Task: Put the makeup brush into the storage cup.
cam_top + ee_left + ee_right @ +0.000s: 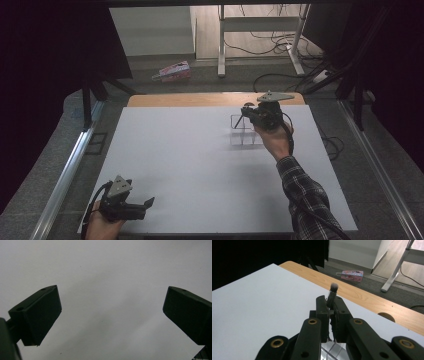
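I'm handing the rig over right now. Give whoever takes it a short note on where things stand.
Right gripper: shut on a small makeup brush, bristles up, above the clear organizer at the table's far right.
Left gripper: open, holding nothing, over the white table at the near left corner.
Done: brush picked up.
Left: probably lowering the brush into an organizer compartment, then releasing. Which compartment is unclear.

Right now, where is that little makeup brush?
The brush is clamped bristles-up in the right gripper, at the table's far right, just above a clear box.
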A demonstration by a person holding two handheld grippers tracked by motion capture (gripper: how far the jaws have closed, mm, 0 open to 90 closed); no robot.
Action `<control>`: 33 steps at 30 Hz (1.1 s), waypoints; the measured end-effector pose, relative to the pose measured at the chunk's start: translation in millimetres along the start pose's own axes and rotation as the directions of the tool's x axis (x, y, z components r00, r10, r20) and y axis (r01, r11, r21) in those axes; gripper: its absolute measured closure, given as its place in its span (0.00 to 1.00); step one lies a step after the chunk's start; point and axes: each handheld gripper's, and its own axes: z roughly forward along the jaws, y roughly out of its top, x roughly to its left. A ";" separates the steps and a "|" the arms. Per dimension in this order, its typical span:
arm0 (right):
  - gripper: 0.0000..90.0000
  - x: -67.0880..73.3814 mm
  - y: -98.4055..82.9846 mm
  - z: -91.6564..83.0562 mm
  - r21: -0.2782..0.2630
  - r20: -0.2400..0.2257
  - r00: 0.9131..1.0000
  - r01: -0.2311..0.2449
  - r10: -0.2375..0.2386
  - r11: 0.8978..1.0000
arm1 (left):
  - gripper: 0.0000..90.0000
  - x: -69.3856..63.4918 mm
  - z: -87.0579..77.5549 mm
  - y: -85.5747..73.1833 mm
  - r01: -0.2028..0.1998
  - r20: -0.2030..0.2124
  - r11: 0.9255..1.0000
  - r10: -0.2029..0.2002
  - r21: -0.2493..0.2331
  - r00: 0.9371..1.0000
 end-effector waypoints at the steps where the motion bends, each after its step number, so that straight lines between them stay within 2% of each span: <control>1: 0.94 -0.1 -0.9 1.0 0.004 0.001 1.000 0.004 -0.004 1.000 | 0.02 0.0 0.0 0.0 0.000 0.000 1.000 0.000 0.000 1.000; 33: 0.93 -2.6 -29.3 25.8 0.070 0.018 1.000 -0.009 0.008 0.998 | 0.03 -1.4 2.4 -0.2 -0.011 0.001 1.000 0.011 0.024 1.000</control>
